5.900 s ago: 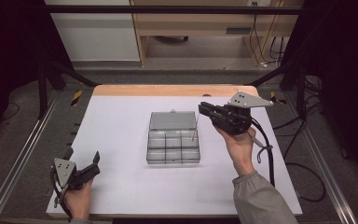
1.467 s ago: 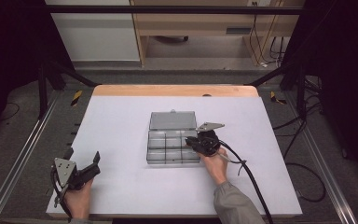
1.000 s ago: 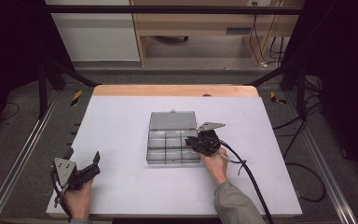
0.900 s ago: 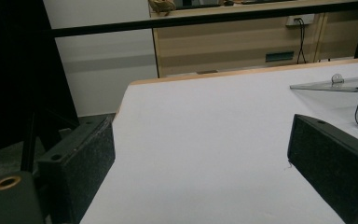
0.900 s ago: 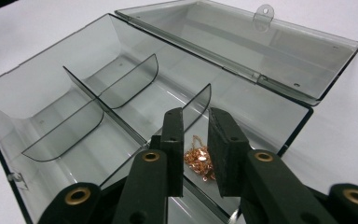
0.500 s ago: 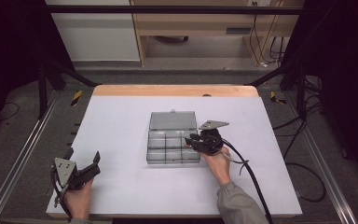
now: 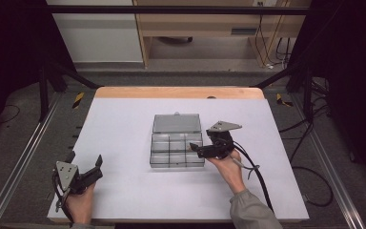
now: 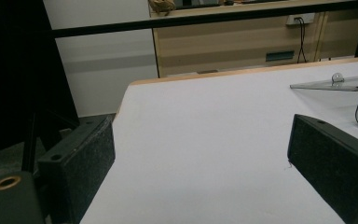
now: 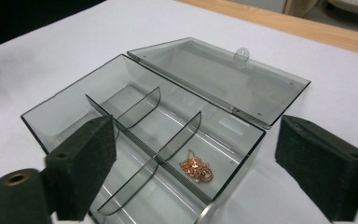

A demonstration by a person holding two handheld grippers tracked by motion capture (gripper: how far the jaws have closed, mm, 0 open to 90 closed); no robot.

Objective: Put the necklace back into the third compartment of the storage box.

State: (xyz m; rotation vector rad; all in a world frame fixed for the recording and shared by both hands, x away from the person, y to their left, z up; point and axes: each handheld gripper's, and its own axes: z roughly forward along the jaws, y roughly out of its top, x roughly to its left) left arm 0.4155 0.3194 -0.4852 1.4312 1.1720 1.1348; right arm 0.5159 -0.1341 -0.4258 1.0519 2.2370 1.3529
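Two hands work at the white table [image 7: 124, 124], with a clear divided box [image 7: 177, 151] at its middle, lid [image 7: 177, 122] flung open flat behind it. The right hand [image 7: 228, 166] lies just right of the box, its gripper [image 7: 196, 149] level and aimed at the box's right edge, jaws wide and empty. In a right-hand compartment lies a small gold chain [image 9: 195, 168], while the left hand [image 7: 78, 205], well left of the box near the table's front corner, holds its gripper [image 7: 83, 161] with jaws wide, gripping nothing.
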